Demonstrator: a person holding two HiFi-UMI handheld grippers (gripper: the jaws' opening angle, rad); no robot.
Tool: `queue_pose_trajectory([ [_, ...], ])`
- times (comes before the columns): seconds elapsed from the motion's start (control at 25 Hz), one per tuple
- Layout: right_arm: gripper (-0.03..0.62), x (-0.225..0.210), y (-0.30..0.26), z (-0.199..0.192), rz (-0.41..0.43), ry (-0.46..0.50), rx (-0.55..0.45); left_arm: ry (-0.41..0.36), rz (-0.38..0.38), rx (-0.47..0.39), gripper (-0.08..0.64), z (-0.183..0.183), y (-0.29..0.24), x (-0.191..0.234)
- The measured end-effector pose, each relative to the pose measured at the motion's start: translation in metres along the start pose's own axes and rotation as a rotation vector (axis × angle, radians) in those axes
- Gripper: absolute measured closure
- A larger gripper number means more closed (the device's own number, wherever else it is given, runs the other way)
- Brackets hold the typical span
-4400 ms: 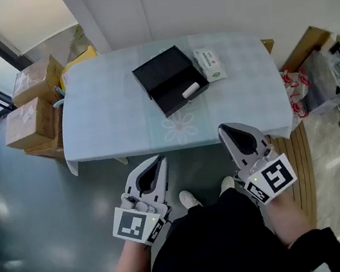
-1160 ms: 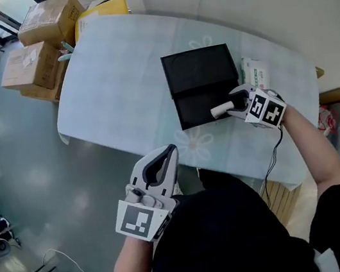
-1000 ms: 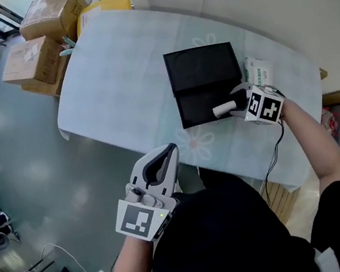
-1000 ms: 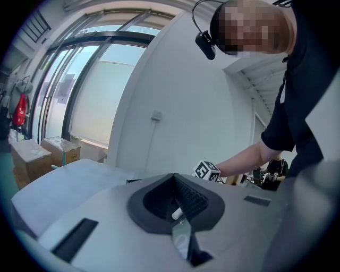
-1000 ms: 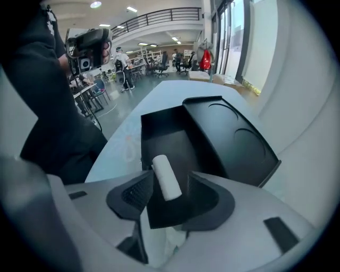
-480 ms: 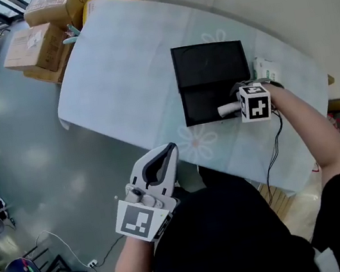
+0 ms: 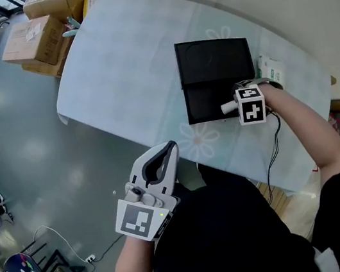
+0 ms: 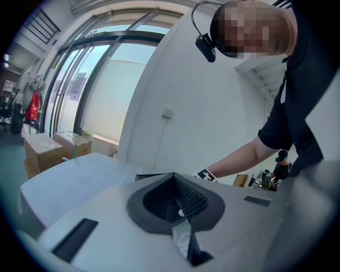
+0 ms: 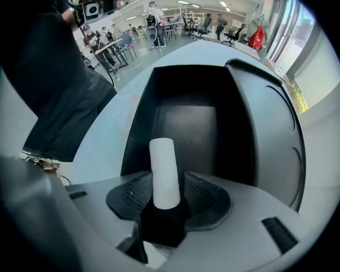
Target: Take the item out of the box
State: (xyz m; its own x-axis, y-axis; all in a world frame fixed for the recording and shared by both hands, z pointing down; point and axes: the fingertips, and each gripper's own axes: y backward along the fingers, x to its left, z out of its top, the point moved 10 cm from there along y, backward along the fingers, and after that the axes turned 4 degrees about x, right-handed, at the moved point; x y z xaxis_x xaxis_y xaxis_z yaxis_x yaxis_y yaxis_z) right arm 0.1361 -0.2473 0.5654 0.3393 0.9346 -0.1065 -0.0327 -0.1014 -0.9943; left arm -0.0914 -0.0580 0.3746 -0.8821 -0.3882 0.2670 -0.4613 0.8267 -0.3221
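White-and-grey plastic, the left gripper [image 7: 167,151] hangs nearest the person's body at about 7 o'clock in the head view, off the table's near edge, its jaws pressed together with nothing between them. Farther out, at about 2 o'clock, the right gripper [image 9: 167,197] is closed on the near end of a white cylinder [image 9: 163,164], one ribbed pad on each side of it. In the right gripper view the cylinder's free end points to 12 o'clock, away from the jaws and over the black box [image 7: 214,59]. In the head view the cylinder juts toward 9 o'clock from the jaws, over the 4 o'clock corner of the box's nearer half. Whether it touches the box floor cannot be told. The box lies open on the pale blue tablecloth [image 7: 124,62], its lid half on the far side. A white packet with green print [image 7: 272,71] lies just beside the box at its 3 o'clock. Cardboard boxes [image 7: 32,38] stand on the floor at 11 o'clock.
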Motion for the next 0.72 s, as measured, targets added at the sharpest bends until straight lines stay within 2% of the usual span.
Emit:
queue_pose_trajectory([
  [0.32, 0.428, 0.003, -0.006, 0.003, -0.081, 0.0, 0.042, -0.006, -0.018, -0.011, 0.551, 0.003, 0.001, 0.005],
  [0.56, 0.443, 0.008, -0.002, 0.001, -0.13, -0.044, 0.005, -0.013, -0.03, -0.013, 0.552, 0.004, 0.011, 0.006],
  [0.72, 0.443, 0.014, 0.008, 0.001, -0.215, -0.111, -0.041, -0.04, -0.034, -0.032, 0.551, 0.01, 0.019, 0.009],
])
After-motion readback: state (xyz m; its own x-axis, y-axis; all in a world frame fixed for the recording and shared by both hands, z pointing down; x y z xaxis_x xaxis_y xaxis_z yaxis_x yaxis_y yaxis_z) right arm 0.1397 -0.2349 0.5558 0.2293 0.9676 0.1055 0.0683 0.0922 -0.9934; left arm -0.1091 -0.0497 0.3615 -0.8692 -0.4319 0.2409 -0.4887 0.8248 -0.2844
